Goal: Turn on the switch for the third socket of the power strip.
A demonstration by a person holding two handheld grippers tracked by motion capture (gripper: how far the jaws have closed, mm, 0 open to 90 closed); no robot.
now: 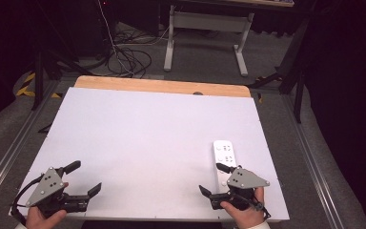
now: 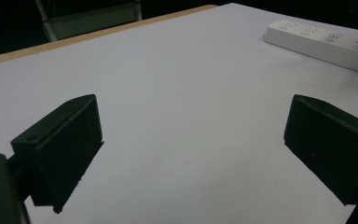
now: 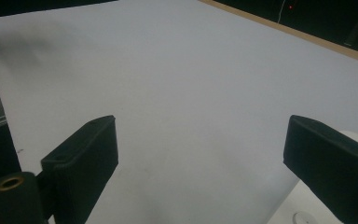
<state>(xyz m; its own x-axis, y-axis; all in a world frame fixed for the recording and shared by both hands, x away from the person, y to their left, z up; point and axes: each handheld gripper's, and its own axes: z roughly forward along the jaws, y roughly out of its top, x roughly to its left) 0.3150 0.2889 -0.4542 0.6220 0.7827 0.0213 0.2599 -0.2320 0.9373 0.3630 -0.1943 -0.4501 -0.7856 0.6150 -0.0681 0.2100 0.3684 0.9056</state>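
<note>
Power strip: near end hidden under the right gripper in the high view; socket detail too small to read. In the left gripper view the strip runs off the right edge. In the right gripper view only a white corner shows, cut by the bottom edge and partly behind the right-hand jaw. Both forearms cut off at the bottom edge of the high view.

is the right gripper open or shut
Open. The right gripper has its two black jaws spread wide with bare white table between them, gripping nothing; the power strip lies beside it.
</note>
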